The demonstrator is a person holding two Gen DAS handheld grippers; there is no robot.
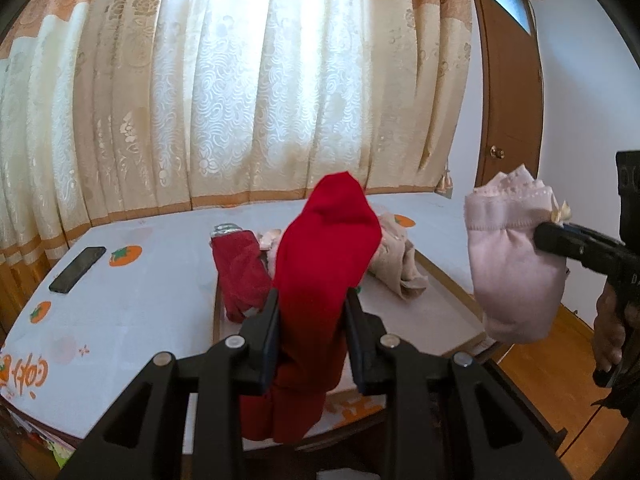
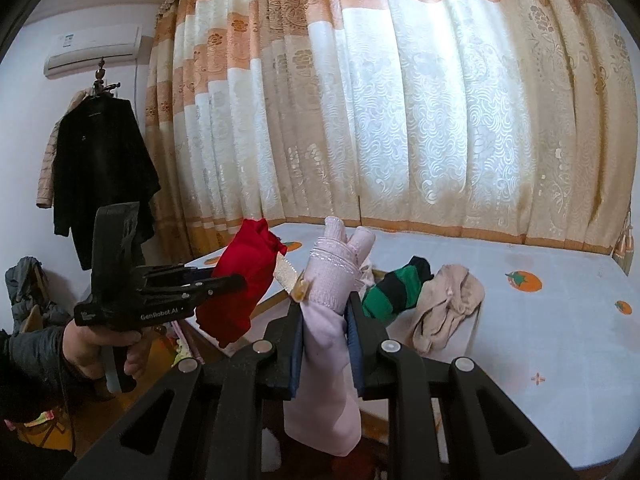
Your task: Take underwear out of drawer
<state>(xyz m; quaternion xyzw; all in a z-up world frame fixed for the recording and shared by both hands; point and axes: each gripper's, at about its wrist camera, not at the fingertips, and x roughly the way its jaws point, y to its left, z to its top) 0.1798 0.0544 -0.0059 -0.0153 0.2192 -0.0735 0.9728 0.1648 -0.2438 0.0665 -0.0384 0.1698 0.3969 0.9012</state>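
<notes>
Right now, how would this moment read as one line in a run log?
left gripper: shut on red underwear | right gripper: shut on pink underwear | both garments held up above table

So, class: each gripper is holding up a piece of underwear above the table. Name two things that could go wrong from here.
1. The red underwear hangs long below the left gripper; its loose end could snag on the open drawer edge.
2. The right gripper pinches the pink underwear by a narrow fold, so it might slip free.
</notes>
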